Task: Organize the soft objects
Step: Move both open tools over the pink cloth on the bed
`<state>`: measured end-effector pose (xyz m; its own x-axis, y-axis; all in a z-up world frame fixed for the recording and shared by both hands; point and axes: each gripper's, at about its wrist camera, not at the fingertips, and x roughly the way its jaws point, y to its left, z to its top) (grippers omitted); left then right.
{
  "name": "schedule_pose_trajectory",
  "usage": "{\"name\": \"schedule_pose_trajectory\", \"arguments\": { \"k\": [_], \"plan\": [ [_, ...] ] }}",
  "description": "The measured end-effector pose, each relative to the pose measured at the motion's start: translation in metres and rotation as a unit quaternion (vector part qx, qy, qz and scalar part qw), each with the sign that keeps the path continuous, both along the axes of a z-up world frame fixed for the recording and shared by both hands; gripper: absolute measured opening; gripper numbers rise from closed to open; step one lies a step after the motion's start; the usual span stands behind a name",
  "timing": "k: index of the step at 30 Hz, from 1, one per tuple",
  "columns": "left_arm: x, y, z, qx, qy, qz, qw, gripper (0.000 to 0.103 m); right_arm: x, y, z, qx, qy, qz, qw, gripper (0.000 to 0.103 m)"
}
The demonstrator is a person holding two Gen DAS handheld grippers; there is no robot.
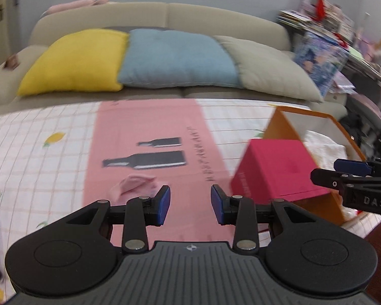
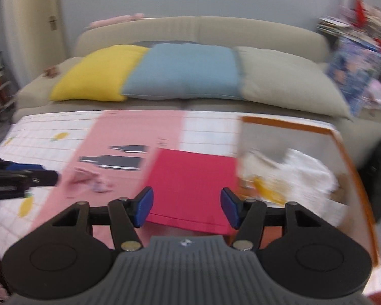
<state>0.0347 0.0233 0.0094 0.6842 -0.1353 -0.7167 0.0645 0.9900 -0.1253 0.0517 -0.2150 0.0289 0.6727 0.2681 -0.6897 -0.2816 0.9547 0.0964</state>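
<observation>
A small crumpled pink cloth (image 1: 135, 184) lies on the pink mat (image 1: 149, 137), just ahead and left of my open, empty left gripper (image 1: 190, 202). It also shows in the right wrist view (image 2: 88, 178). My right gripper (image 2: 186, 207) is open and empty above a red box (image 2: 193, 183). An orange box (image 2: 343, 137) to the right holds white and yellow soft items (image 2: 305, 175). The right gripper shows at the right edge of the left wrist view (image 1: 343, 170).
A checked tablecloth (image 1: 38, 152) with lemon prints covers the table. Behind it a beige sofa (image 1: 165, 15) carries yellow (image 1: 76, 61), blue (image 1: 175, 58) and grey (image 1: 272, 68) cushions. Cluttered shelves (image 1: 330, 25) stand at the right.
</observation>
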Motion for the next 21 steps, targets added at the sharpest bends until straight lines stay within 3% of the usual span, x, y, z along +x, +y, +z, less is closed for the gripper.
{"name": "schedule_pose_trajectory", "arguments": {
  "k": [9,11,14,21],
  "plan": [
    [0.002,0.051,-0.018,-0.018,0.013,0.073,0.9971,0.042,0.014,0.096,-0.015,-0.01,0.008,0.114,0.993,0.05],
    [0.006,0.064,-0.024,-0.038,0.021,0.097,0.9943,0.043,0.023,0.111,-0.023,-0.003,0.027,0.115,0.993,0.047],
    [0.012,0.08,-0.038,-0.07,0.026,0.133,0.9883,0.058,0.039,0.124,-0.039,0.027,0.068,0.101,0.992,0.046],
    [0.039,0.092,-0.066,-0.063,0.053,0.142,0.9864,0.058,0.07,0.156,-0.082,0.02,0.109,0.089,0.99,0.039]
  ]
}}
